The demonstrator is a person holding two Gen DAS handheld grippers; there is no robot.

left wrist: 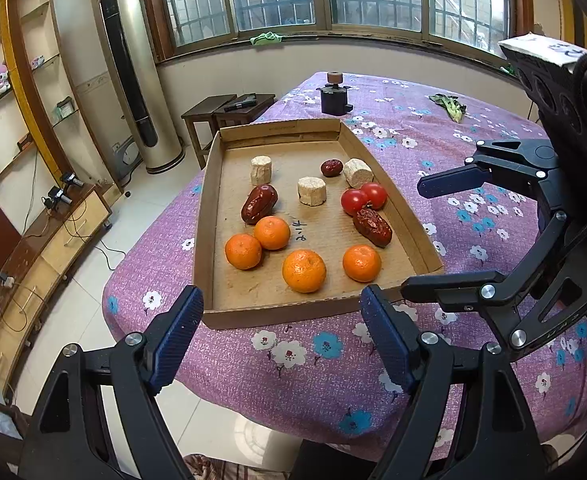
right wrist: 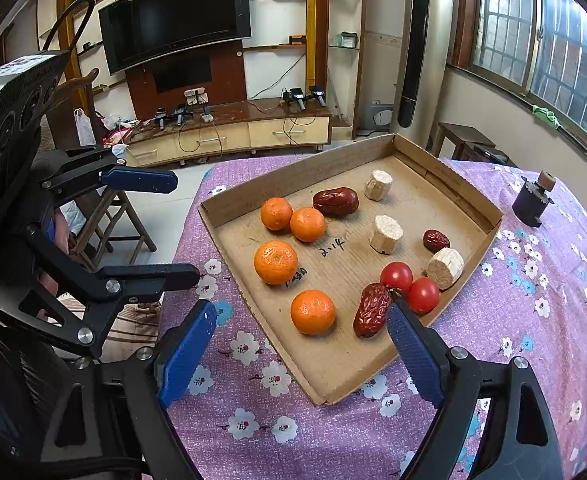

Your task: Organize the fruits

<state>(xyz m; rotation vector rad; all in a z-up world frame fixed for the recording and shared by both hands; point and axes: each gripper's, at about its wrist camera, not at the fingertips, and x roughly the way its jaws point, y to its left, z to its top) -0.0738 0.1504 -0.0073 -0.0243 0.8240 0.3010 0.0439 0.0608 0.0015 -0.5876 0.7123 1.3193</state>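
Observation:
A shallow cardboard tray [left wrist: 207,200] [right wrist: 293,176] lies on the purple flowered tablecloth. Inside are several mandarins [left wrist: 304,271] [right wrist: 275,262], two cherry tomatoes [left wrist: 363,198] [right wrist: 409,286], three red dates [left wrist: 258,203] [right wrist: 335,201] and three pale cylinder chunks [left wrist: 312,190] [right wrist: 385,234]. My left gripper [left wrist: 281,300] [right wrist: 185,226] hovers open at the tray's near short edge with nothing between its fingers. My right gripper [right wrist: 301,312] [left wrist: 411,240] hangs open at the tray's right long side. One fingertip [right wrist: 397,316] is close to a wrinkled date [right wrist: 371,312]; no pad presses on anything.
A small black device with a brown cap [left wrist: 334,98] [right wrist: 531,200] stands past the tray's far end. A green leafy stalk [left wrist: 449,106] lies at the back right. The table edge drops off left of the tray; wooden stools [left wrist: 221,114] and a tall air conditioner [left wrist: 133,72] stand beyond.

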